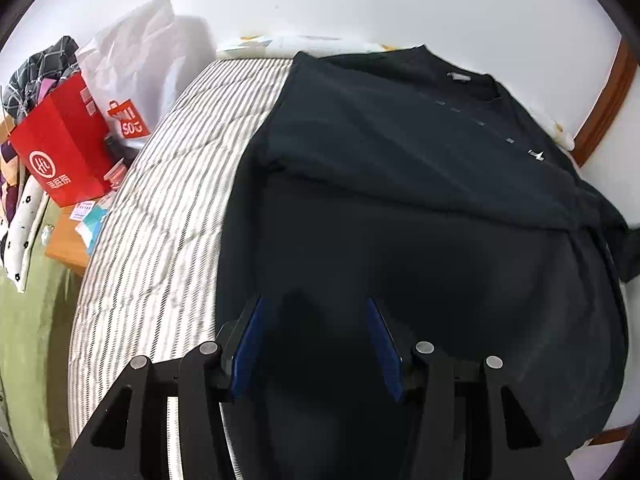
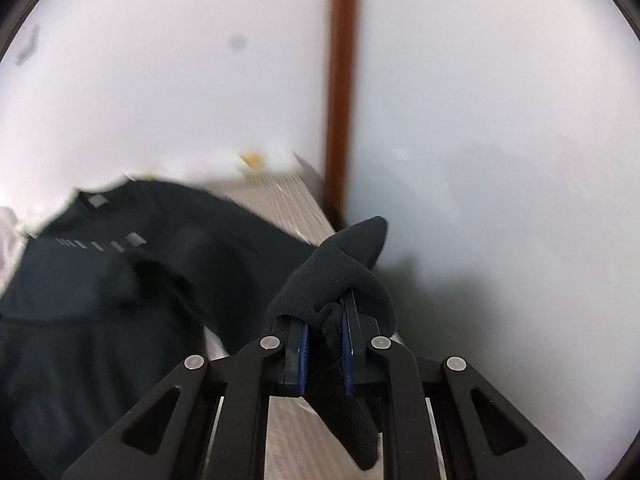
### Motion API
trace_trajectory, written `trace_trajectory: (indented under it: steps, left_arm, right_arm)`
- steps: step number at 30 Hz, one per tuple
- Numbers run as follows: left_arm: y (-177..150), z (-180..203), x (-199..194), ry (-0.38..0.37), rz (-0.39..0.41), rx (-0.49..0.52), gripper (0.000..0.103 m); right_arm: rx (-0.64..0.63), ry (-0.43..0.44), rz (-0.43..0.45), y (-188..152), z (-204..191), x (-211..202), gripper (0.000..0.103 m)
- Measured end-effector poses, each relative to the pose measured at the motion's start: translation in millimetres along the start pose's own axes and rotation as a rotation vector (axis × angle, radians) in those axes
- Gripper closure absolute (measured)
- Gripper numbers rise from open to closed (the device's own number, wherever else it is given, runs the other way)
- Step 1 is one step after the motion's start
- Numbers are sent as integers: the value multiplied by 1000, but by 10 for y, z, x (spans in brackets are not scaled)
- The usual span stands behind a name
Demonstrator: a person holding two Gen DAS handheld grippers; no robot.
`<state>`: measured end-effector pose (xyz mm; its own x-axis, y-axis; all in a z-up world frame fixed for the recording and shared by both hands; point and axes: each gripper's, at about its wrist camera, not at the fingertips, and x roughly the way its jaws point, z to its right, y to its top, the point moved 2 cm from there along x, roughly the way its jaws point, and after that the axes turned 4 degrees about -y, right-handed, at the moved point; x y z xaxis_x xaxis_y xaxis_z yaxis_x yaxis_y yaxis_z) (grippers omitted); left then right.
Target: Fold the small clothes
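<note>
A black T-shirt (image 1: 400, 160) lies spread on a striped bed cover (image 1: 160, 220), collar and label toward the far end. My left gripper (image 1: 314, 308) hovers over the shirt's near part with its blue-padded fingers (image 1: 250, 340) apart and nothing pinched between them. In the right wrist view, my right gripper (image 2: 326, 308) is shut on a bunched piece of the black T-shirt (image 2: 120, 280), seemingly a sleeve (image 2: 340, 264). The cloth arches over the fingertips and is lifted off the bed. The rest of the shirt trails away to the left, blurred.
Left of the bed stand a red box (image 1: 60, 148), a white plastic bag (image 1: 132, 64) and a heap of patterned clothes (image 1: 40, 68). A white wall with a brown wooden strip (image 2: 340, 80) rises behind the bed's far corner. The striped cover (image 2: 288, 200) shows beside the shirt.
</note>
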<state>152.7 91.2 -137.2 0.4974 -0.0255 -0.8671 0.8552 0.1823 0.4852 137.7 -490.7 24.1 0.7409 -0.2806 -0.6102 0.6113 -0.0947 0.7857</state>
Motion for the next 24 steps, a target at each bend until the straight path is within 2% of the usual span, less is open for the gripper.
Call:
trace_trajectory:
  steps: [5, 11, 14, 20, 24]
  left_arm:
    - [-31, -146, -3, -6, -5, 33, 54]
    - [76, -288, 23, -20, 14, 25, 50]
    - [113, -323, 61, -36, 15, 19, 50]
    - [152, -325, 124, -76, 19, 15, 50]
    - [191, -296, 149, -74, 16, 40, 49]
  right_arm:
    - [-31, 169, 86, 536, -927, -296, 90]
    - [-87, 354, 87, 852, -2027, -430, 90]
    - [-141, 414, 74, 870, -2521, -369, 90]
    - [-218, 515, -10, 582, -3478, 4, 89]
    - [-264, 518, -74, 295, -3932, 301, 89]
